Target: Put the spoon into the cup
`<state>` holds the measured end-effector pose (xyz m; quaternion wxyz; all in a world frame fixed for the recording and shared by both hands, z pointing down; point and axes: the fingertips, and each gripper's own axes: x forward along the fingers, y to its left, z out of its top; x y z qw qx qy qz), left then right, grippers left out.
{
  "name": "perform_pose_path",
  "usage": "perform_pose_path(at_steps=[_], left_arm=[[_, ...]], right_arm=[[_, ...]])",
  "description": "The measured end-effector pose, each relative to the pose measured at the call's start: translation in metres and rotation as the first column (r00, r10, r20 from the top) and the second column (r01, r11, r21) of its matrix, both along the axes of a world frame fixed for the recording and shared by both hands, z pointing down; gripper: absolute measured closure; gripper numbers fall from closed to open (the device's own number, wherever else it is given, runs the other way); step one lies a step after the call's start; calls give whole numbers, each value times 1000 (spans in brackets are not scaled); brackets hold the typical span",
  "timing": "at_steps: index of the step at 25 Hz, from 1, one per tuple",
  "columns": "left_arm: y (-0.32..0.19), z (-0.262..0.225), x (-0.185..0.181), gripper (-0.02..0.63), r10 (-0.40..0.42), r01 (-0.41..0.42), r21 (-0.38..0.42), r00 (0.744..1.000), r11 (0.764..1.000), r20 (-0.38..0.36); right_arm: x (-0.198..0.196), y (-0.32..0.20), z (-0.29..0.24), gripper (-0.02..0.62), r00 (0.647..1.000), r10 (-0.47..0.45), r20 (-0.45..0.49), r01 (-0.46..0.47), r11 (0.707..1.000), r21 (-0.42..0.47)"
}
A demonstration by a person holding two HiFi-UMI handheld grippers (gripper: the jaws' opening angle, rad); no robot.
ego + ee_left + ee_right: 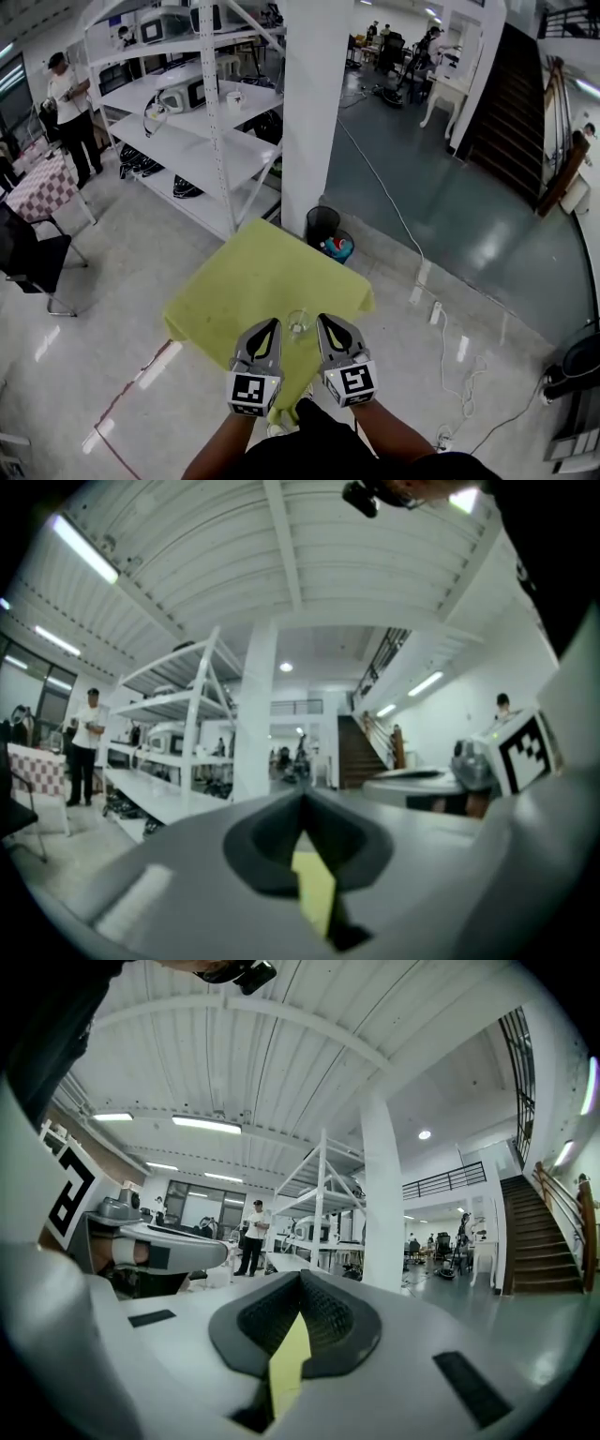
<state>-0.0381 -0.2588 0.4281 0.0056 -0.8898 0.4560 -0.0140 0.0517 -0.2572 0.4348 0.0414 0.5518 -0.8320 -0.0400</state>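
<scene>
A small clear glass cup stands near the front edge of the yellow-green table in the head view. No spoon can be made out; the cup is too small to show what it contains. My left gripper and right gripper hover side by side above the table's near edge, one at each side of the cup. In the left gripper view my left gripper points level with its jaws meeting, nothing between them. In the right gripper view my right gripper is likewise shut and empty.
A white pillar and a white shelving rack stand behind the table. Black waste bins sit by the table's far corner. Cables and a power strip lie on the floor at right. A person stands far left.
</scene>
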Motion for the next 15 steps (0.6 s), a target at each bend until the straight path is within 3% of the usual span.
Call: perform_pose_path(at_steps=[6, 15], left_arm=[[27, -3, 17, 600, 40, -41, -30, 999, 999, -8], [33, -22, 19, 600, 58, -61, 56, 997, 997, 57]], right_arm=[[9, 11, -10, 588, 999, 32, 3, -32, 999, 16], [12, 13, -33, 588, 998, 65, 10, -65, 995, 74]])
